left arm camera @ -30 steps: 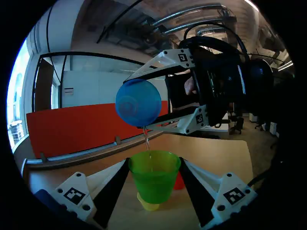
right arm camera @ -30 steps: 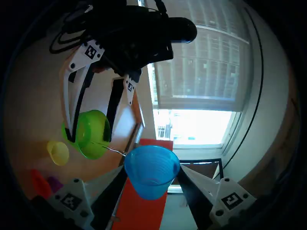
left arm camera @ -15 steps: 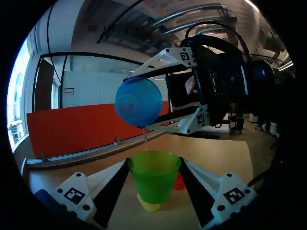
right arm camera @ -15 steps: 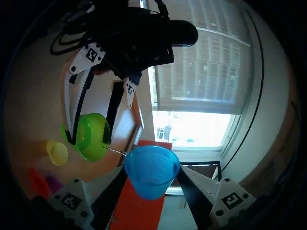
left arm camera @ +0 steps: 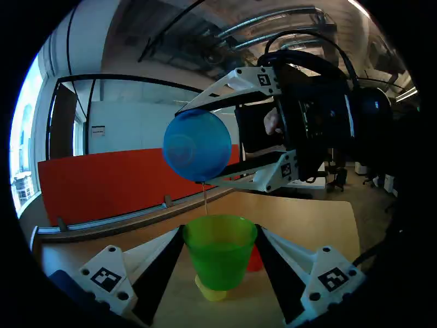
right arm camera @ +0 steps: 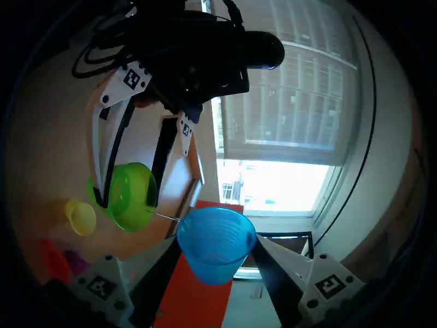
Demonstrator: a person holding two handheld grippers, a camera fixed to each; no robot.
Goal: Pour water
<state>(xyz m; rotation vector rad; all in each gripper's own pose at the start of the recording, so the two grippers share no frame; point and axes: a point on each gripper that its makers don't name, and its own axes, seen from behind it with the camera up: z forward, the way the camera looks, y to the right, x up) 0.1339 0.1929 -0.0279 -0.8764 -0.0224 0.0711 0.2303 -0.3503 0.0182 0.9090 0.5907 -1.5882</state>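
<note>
My left gripper point(left arm camera: 219, 257) is shut on a green cup point(left arm camera: 219, 252), held upright above the wooden table point(left arm camera: 306, 216). Above it my right gripper point(left arm camera: 210, 143) is shut on a blue cup point(left arm camera: 196, 144), tipped on its side with the bottom facing the left gripper's camera. A thin stream of water point(left arm camera: 205, 199) falls from its lower rim into the green cup. In the right gripper view the blue cup point(right arm camera: 216, 251) sits between my right gripper's point(right arm camera: 216, 257) fingers, and the thin stream point(right arm camera: 163, 215) runs to the green cup point(right arm camera: 129, 197) held by my left gripper point(right arm camera: 124, 192).
A small yellow cup point(left arm camera: 211, 291) stands on the table right under the green one, also seen as the yellow cup point(right arm camera: 81, 217). A red cup point(left arm camera: 253, 261) stands behind. Red and purple objects point(right arm camera: 60, 260) lie nearby. An orange partition point(left arm camera: 109, 183) borders the table's far edge.
The stream of water has thinned. The blue cup has tipped slightly further; both grippers otherwise hold their places.
</note>
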